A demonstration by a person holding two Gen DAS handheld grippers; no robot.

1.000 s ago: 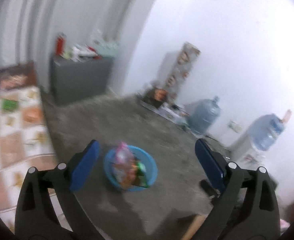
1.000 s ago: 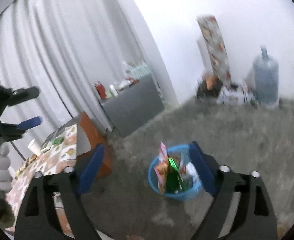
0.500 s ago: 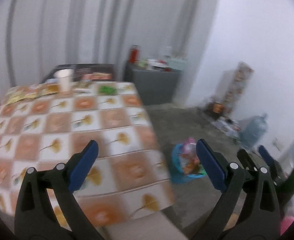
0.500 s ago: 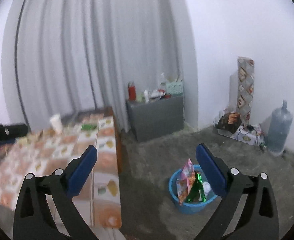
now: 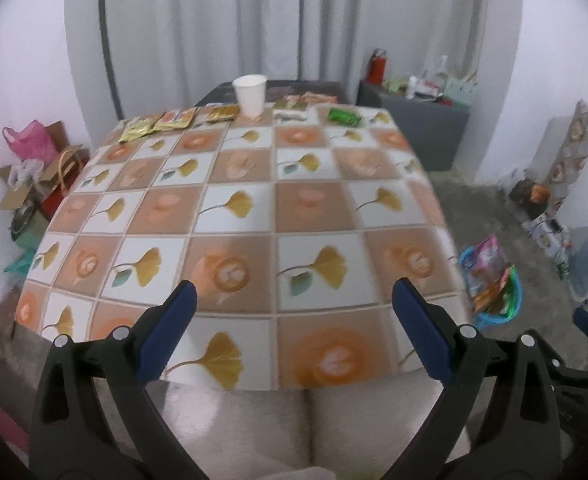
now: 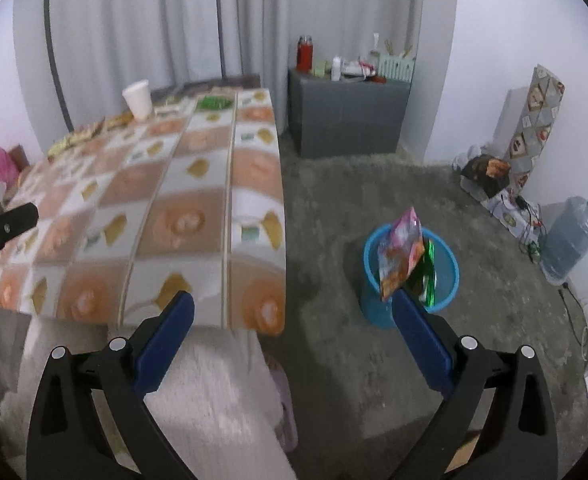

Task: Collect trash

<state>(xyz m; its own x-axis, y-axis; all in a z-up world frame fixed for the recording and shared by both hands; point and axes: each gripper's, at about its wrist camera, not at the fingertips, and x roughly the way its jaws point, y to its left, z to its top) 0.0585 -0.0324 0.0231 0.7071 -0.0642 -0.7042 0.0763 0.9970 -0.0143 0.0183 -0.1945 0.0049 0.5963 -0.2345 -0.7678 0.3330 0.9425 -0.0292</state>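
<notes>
While we hold both grippers above table's near edge, fingers spread wide, grasping nothing: left gripper [image 5: 292, 328] over checkered tablecloth [image 5: 254, 208]. Along table's far edge, left to right: gold wrappers [image 5: 174, 122], white paper cup [image 5: 250, 95], green wrapper [image 5: 343, 116]; print too blurred, we read no brand. Right gripper [image 6: 292, 330] past table's right edge, blue trash basket [image 6: 373, 308] on floor, snack bags [image 6: 399, 254] inside.
</notes>
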